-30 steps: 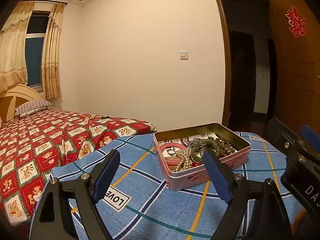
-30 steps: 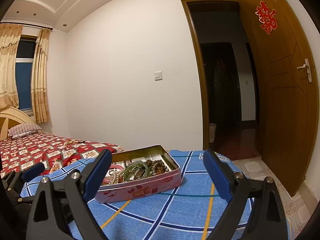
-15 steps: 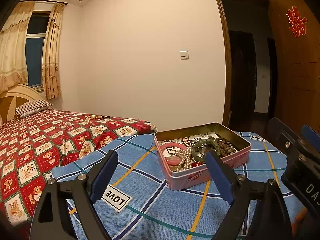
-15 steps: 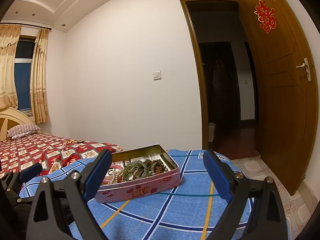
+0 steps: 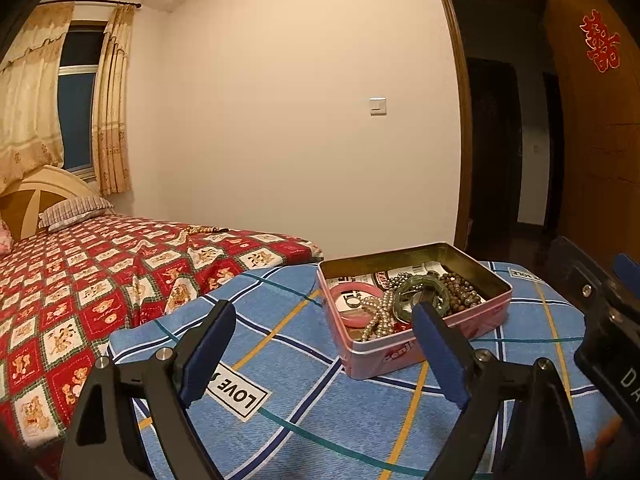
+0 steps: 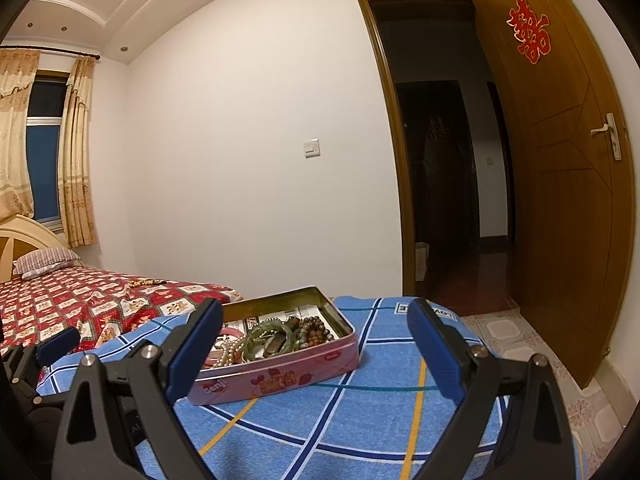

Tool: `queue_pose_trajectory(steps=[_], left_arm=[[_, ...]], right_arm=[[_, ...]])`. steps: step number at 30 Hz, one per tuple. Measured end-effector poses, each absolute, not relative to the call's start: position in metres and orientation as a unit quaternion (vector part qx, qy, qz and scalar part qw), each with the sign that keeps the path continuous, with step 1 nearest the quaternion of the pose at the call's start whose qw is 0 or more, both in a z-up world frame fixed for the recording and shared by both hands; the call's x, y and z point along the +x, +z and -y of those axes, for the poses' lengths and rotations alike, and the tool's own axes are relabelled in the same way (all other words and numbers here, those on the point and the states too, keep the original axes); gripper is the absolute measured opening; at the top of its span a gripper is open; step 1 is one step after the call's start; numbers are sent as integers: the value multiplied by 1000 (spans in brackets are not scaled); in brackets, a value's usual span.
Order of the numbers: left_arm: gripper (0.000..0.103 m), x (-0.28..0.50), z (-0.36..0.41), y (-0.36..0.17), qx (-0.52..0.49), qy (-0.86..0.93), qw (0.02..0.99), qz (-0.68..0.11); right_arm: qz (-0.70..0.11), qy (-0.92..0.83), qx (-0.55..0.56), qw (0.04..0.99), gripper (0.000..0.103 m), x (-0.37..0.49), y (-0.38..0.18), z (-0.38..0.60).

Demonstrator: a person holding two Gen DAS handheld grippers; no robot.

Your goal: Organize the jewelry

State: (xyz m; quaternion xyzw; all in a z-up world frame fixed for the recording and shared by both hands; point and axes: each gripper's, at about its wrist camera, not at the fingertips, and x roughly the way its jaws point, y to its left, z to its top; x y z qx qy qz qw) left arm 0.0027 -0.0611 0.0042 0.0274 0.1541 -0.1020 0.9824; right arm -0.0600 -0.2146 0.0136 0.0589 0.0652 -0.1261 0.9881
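**Open tin of jewelry on the blue plaid cover, both grippers spread wide and empty**

A bed with a red patterned bedspread fills the left of the room. At its foot lies a blue plaid cover with a "LOVE" label. On that cover sits a pink rectangular tin, lidless, with gold-toned inner walls.

Inside the tin, a pink bangle lies toward the left end. A green bangle rests near the middle, a strand of pearl beads trails between the two, and brown bead strands are heaped toward the right end. Another string of beads lies apart on the red bedspread.

The left gripper hangs low over the cover, its jaws far apart with nothing between them; its right finger overlaps the tin's near wall in view. The right gripper is likewise spread wide and holds nothing, the tin showing between its blue-padded fingers.
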Motion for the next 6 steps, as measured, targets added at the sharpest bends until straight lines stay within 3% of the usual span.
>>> queue_pose_trajectory(steps=[6], left_arm=[[90,3,64,3,32,-102,982,-156]], right_arm=[[-85,-155,63,982,103,-56,11,217]])
